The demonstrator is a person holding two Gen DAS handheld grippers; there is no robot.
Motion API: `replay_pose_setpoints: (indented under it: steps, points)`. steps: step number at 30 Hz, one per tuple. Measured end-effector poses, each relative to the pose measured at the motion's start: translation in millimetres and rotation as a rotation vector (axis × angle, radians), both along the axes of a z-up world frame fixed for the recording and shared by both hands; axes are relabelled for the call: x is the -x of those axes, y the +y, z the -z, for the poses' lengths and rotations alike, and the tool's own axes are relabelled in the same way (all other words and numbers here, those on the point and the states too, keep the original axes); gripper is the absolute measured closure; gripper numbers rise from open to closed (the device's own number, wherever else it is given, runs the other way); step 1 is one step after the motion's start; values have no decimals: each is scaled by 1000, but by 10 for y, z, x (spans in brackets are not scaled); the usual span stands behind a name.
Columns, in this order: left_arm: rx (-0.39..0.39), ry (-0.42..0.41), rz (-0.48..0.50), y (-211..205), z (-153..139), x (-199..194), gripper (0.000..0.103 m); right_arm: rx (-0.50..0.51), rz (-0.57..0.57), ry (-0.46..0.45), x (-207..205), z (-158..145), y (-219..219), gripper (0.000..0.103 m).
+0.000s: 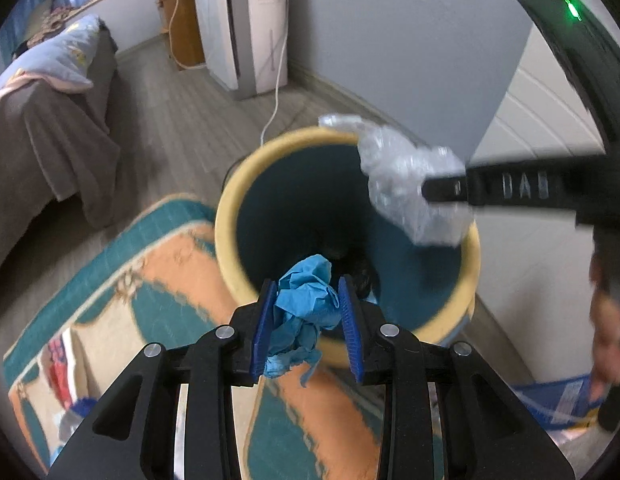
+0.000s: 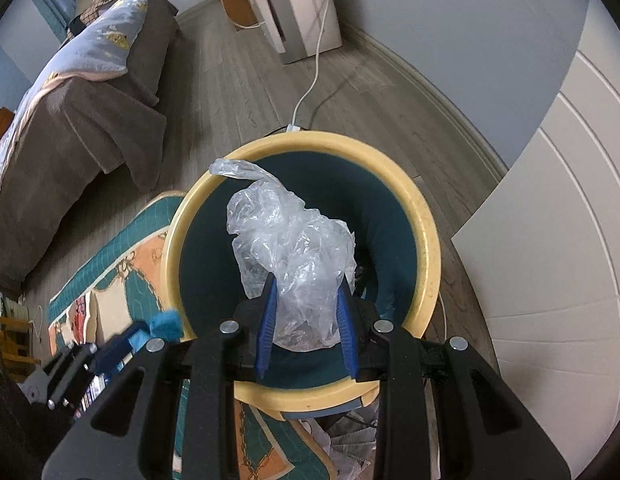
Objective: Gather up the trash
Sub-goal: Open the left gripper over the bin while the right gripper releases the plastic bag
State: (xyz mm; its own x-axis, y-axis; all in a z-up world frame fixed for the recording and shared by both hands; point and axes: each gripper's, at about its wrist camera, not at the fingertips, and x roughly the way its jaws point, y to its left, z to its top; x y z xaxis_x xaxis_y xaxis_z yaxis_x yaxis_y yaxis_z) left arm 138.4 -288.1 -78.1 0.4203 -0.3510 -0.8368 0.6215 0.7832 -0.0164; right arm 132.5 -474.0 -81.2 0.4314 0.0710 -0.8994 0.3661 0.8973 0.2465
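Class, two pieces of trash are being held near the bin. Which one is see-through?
The crumpled clear plastic bag, held by the right gripper over the bin. The other piece, in the left gripper, is opaque crumpled blue paper.

The black arm of the right gripper [image 1: 446, 189] bears blurred pale letters, seemingly "DAB"; nothing else legible

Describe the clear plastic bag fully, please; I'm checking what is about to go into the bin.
The clear plastic bag is thin, crinkled, see-through film, bunched into a loose wad with one twisted tail sticking up toward the bin's far rim. The right gripper pinches its lower part between blue pads. It hangs in the air over the open mouth of the yellow-rimmed bin, not yet inside. It looks empty, and nothing but the pads is seen touching it.
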Motion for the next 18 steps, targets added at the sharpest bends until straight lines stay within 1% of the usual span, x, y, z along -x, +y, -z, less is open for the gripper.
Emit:
replay_pose_setpoints:
  steps: [2, 4, 5, 6, 7, 9, 11, 12, 13, 14, 16, 17, 18]
  points:
    - [-10, -50, 15, -77, -68, -40, 66, -5, 23, -6, 8, -12, -45, 75]
    - [-17, -92, 29, -126, -124, -67, 60, -10, 48, -18, 22, -34, -90, 75]
    - [-7, -101, 34, -134, -153, -75, 57, -15, 61, -26, 31, -47, -108, 75]
    - [1, -108, 36, -134, -172, -82, 48, -22, 69, -31, 37, -54, -121, 75]
    - [1, -115, 37, -132, -184, -89, 40, -27, 75, -33, 41, -58, -129, 74]
    - [-15, -125, 35, -113, -173, -83, 36, -27, 76, -28, 29, -52, -119, 73]
    - [-34, -124, 31, -93, -129, -96, 33, -17, 65, -13, 12, -49, -82, 67]
    - [-36, -122, 26, -58, -120, -93, 30, -13, 61, -10, 5, -51, -63, 62]
    - [-34, -120, 14, -5, -115, -85, 22, -9, 57, -9, -3, -62, -42, 55]
    - [-29, -118, 1, 50, -118, -80, 21, -6, 53, -12, -5, -82, -17, 51]
    - [-24, -109, -24, 174, -127, -68, 21, 6, 42, -25, -9, -142, 30, 37]
    - [-23, -104, -38, 212, -141, -46, 21, 17, 36, -30, -9, -179, 58, 34]
    - [-21, -99, -49, 246, -154, -53, 20, 24, 32, -33, -10, -203, 78, 26]
